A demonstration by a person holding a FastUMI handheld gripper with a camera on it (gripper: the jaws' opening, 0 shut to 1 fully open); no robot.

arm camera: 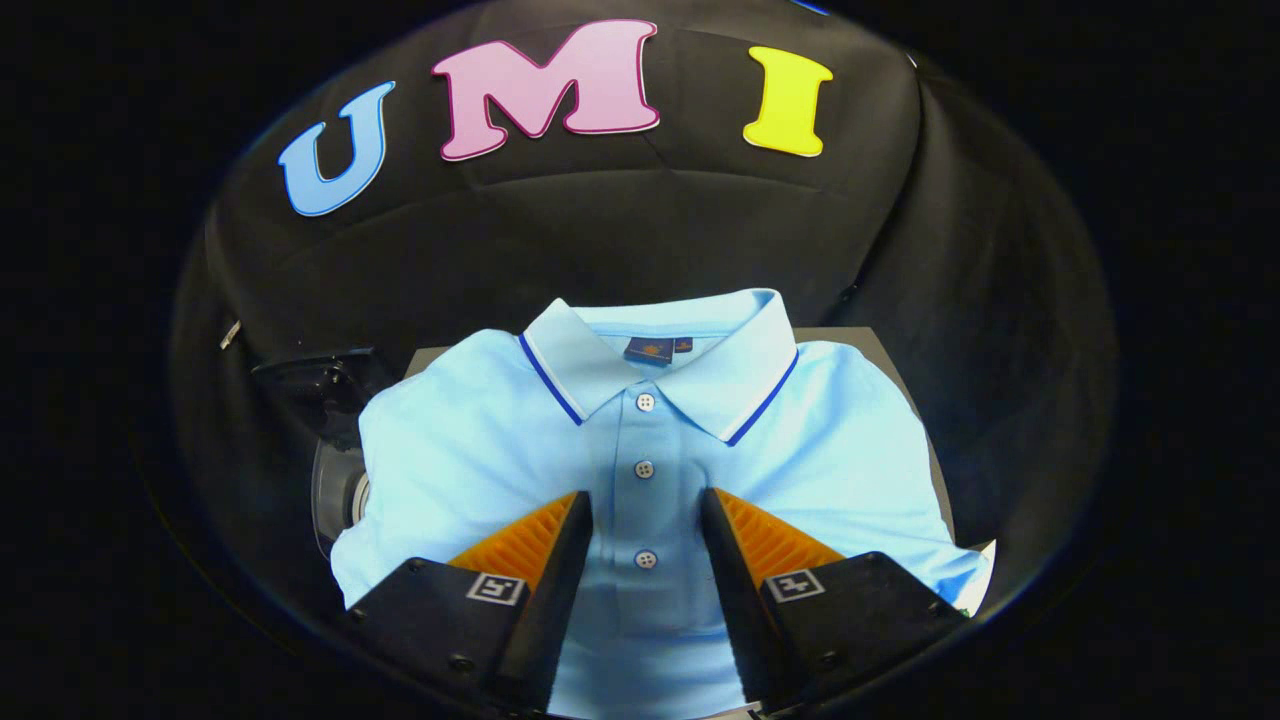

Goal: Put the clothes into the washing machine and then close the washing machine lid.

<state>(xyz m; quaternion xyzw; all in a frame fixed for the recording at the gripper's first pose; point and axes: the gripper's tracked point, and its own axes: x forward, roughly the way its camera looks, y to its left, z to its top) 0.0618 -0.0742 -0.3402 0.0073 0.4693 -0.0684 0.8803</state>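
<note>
I have the tool hanging over a folded light-blue polo shirt that lies flat on the tabletop, collar away from me and hem toward me. Its button placket runs straight ahead, right down the gap between the two fingers, so the shirt sits directly below and ahead of the tool. The fingers stand spread wide apart and grip nothing; whether their tips touch the cloth I cannot tell. A round grey part, perhaps the washing machine, peeks out beside the shirt's left edge.
</note>
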